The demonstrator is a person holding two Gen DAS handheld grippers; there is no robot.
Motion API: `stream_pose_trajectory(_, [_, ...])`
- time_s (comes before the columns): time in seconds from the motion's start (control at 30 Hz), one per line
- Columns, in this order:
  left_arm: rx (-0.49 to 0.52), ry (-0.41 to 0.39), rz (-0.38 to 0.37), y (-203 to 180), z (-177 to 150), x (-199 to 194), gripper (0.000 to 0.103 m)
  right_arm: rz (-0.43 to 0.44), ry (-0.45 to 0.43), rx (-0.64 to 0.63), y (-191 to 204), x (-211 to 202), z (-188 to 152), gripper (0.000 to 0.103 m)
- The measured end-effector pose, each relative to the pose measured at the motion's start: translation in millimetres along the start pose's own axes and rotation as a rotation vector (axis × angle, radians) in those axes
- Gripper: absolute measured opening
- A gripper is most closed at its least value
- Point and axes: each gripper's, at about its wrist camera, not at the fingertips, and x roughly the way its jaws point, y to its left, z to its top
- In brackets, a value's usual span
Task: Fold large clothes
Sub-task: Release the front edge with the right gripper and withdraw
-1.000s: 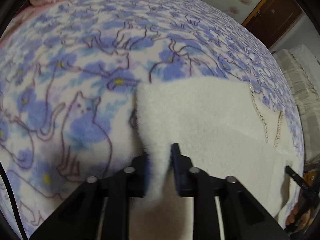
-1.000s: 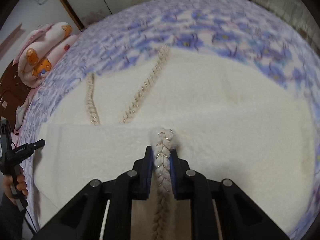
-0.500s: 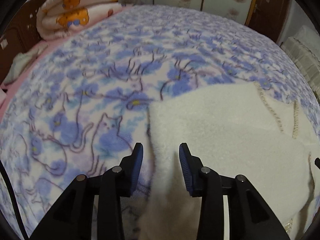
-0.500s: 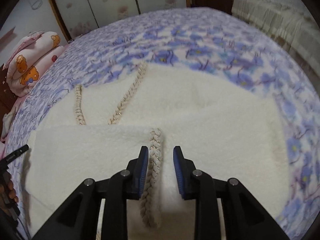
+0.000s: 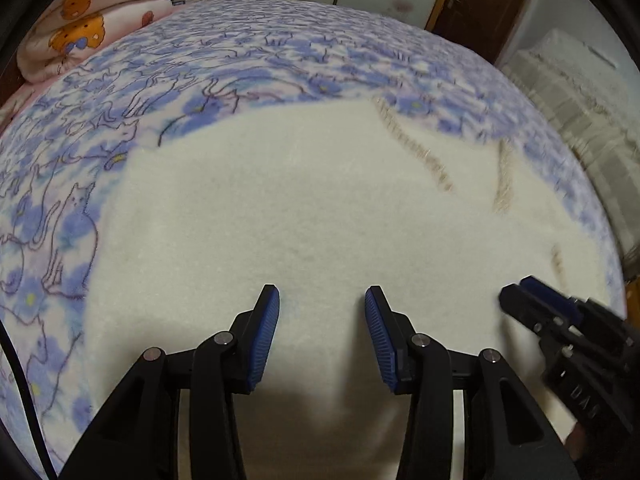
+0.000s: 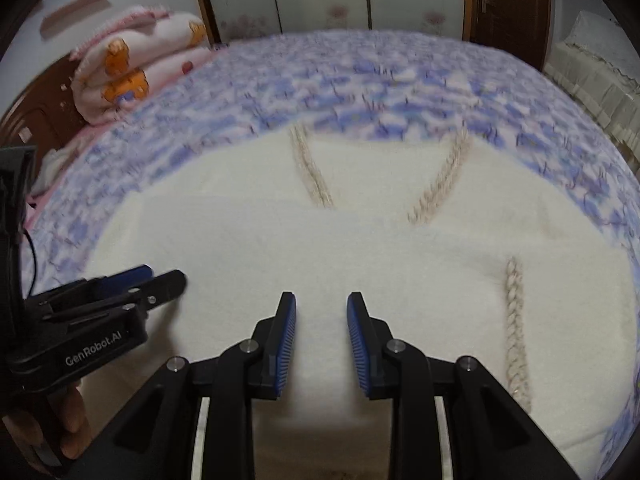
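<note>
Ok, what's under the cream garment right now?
The cream garment lies flat on the blue cat-print blanket, which shows around its edges. Whatever sits beneath its folded layers is covered. Both grippers, left and right, are open above it.

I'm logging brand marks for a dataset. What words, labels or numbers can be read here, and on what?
"GenRobot.AI": white print on the side of the black two-finger left gripper, seen from the right wrist.
White embossed letters on the black two-finger right gripper, seen from the left wrist: too blurred to read.
Nothing on the cream fleece garment.
</note>
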Motion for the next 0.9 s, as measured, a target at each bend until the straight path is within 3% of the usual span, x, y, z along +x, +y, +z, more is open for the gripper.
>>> stream_pose_trajectory(0.07, [0.066, -0.023, 0.018, 4.3, -5.7, -2.5, 0.043, 0.003, -0.012, -0.016, -10.7, -0.1, -9.1, 0.026])
stream_pose_trajectory(0.13, [0.095, -0.027, 0.048, 14.0, -9.9, -6.6, 0.043, -0.084, -0.022, -0.036, -24.5, -8.9, -19.2, 0.027])
stream_pose_trajectory(0.2, [0.108, -0.025, 0.047, 27.2, -17.0, -12.2, 0.043, -0.195, -0.036, -0.028, -50.4, -18.0, -33.7, 0.038])
stream_pose_trajectory(0.27, [0.104, -0.019, 0.049, 37.3, -22.1, -17.9, 0.043, -0.196, -0.042, 0.011, -80.3, -28.0, -48.8, 0.036])
stream_pose_trajectory(0.3, [0.101, -0.016, 0.048, 40.6, -24.3, -20.5, 0.043, -0.229, -0.027, 0.041, -93.7, -32.5, -55.6, 0.047])
stream_pose_trajectory(0.37, [0.095, -0.015, 0.054, 44.5, -28.4, -25.2, 0.043, -0.197, -0.027, 0.117, -112.6, -42.6, -64.3, 0.06])
stream_pose_trajectory(0.43, [0.092, -0.015, 0.069, 45.7, -31.6, -28.0, 0.043, -0.149, -0.016, 0.193, -121.4, -48.4, -68.5, 0.06])
stream_pose_trajectory(0.53, [0.075, -0.003, 0.09, 43.5, -35.6, -34.3, 0.05, -0.174, -0.011, 0.212, -114.3, -52.2, -68.2, 0.06])
stream_pose_trajectory(0.6, [0.063, 0.009, 0.083, 42.3, -36.2, -39.0, 0.064, -0.176, -0.013, 0.212, -109.3, -56.3, -67.2, 0.06])
stream_pose_trajectory(0.67, [0.059, 0.009, 0.087, 40.7, -37.3, -46.1, 0.069, -0.171, -0.014, 0.224, -106.5, -61.7, -67.5, 0.06])
stream_pose_trajectory(0.9, [0.029, 0.005, 0.078, 39.8, -39.8, -69.7, 0.07, -0.185, -0.043, 0.229, -98.6, -88.9, -68.0, 0.06])
